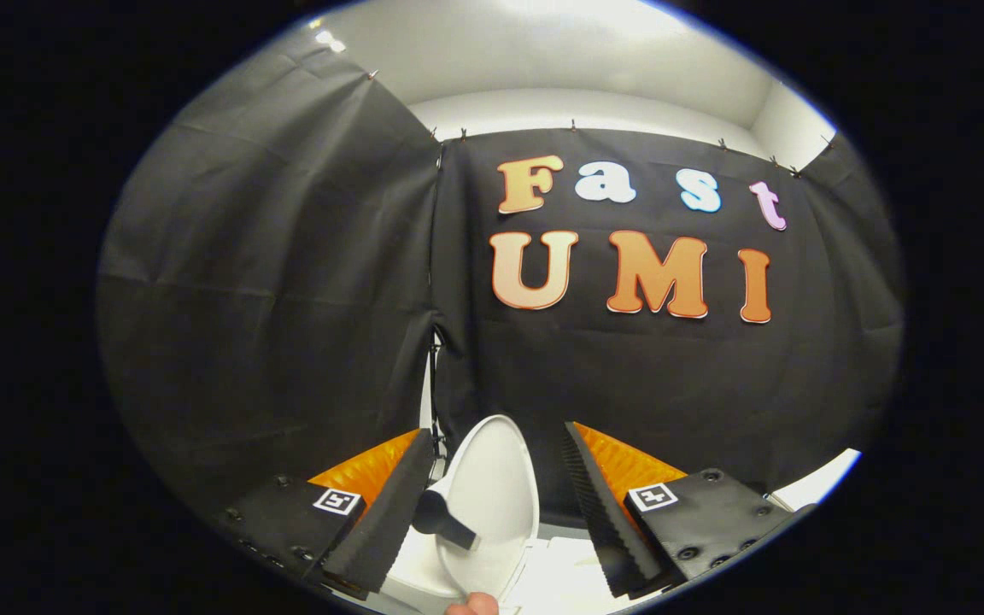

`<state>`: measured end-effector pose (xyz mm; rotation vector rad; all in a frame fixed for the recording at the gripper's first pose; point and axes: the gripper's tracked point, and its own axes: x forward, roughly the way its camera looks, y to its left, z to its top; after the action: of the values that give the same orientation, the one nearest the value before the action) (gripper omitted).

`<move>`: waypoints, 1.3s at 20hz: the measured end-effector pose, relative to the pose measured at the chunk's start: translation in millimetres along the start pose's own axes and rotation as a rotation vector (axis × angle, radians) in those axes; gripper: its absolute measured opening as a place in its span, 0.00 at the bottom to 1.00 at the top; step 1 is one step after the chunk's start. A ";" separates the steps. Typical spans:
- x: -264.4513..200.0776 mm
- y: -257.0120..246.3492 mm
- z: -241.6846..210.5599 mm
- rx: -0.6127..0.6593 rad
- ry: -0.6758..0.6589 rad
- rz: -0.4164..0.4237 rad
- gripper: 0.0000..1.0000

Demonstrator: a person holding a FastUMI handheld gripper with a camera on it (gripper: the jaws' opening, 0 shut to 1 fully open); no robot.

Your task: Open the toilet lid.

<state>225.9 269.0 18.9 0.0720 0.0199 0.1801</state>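
The white oval toilet lid (pixel 496 495) stands raised and nearly upright between my two fingers, its top edge level with the fingertips. A dark handle (pixel 445 523) juts from the lid's left side, close to the left finger (pixel 381 517). The right finger (pixel 603 512) is well apart from the lid. My gripper (pixel 496 431) is open, with nothing pressed between its fingers. Part of the white toilet body (pixel 424 582) shows below the lid.
The booth's black cloth wall (pixel 287 299) hangs close behind the toilet and to the left. A pale floor or ledge (pixel 817 483) shows low on the right. A person's fingertip (pixel 472 606) pokes in just under the lid.
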 end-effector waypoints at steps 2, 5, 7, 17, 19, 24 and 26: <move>-11.8 -34.1 11.8 -0.009 -0.013 -0.038 0.98; -30.0 -79.8 21.3 0.007 -0.031 -0.092 0.98; -42.7 -106.5 19.2 0.022 -0.019 -0.109 0.98; -98.4 -234.9 -23.0 -0.026 0.032 -0.224 0.98; -115.9 -258.3 -33.7 -0.054 0.045 -0.241 0.98; -164.3 -304.0 -53.6 0.036 -0.012 -0.274 0.98; -186.4 -317.6 -63.8 0.094 -0.032 -0.281 0.98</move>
<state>97.5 -71.7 -65.5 0.1643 0.0064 -0.1025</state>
